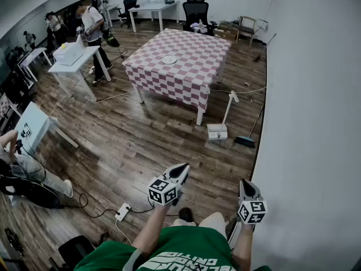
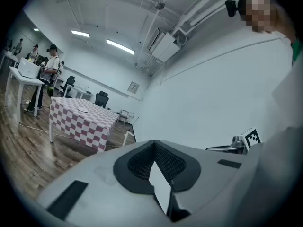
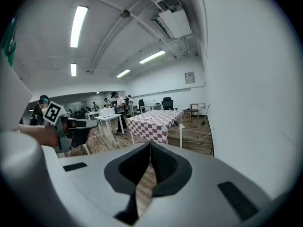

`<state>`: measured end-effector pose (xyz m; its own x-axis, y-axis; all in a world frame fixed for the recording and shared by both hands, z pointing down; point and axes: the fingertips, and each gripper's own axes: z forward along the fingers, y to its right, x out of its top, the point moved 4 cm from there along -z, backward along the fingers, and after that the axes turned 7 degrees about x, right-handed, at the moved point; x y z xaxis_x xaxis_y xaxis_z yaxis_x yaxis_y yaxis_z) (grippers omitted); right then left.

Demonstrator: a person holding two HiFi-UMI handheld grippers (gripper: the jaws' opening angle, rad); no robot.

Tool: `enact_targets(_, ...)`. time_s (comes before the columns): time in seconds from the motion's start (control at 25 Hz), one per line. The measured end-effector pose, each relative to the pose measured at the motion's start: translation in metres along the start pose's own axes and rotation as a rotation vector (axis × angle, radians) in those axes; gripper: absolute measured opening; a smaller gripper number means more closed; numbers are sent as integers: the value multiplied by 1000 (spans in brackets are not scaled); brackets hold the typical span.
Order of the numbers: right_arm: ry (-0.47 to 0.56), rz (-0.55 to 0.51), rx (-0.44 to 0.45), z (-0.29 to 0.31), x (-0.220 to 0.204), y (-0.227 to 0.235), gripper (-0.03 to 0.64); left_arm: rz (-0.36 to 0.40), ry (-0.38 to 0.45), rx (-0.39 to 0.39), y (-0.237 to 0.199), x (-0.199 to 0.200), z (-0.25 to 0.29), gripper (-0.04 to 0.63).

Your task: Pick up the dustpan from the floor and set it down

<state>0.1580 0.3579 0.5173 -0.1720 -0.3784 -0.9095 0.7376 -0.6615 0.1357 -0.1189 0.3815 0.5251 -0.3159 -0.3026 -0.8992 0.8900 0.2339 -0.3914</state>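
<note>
Green-shirted person's white plastic left tongs [image 1: 181, 169] and right tongs [image 1: 246, 184] hover in the head view, well apart from the white long-handled plastic dustpan [image 1: 218, 131], which stands on the wood-plank floor [image 1: 130, 145] near the pink-checked tabletop [image 1: 186, 61]. In the left gripper view the ribbed black pads [image 2: 139, 163] are clenched and empty. In the right gripper view the ribbed pads [image 3: 163, 163] are likewise clenched on nothing.

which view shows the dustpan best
The head view: the whole white dustpan stands on the floor beside the checkered table, handle upright. Both gripper views catch only its distant handle; the pan is hidden.
</note>
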Motion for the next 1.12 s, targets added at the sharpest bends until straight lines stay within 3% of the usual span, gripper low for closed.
enact_targets(0.2,-4,-5,3,-9,-5,10,9,9,6,5,11,-2,11,3)
enact_targets(0.6,23,85,-97,-26,-13,80,8,46,-59,-56,45,-10,69,3)
enact_targets(1.12,64,51,-84,44,70,195,9,73,-31,-69,48,57,221,3)
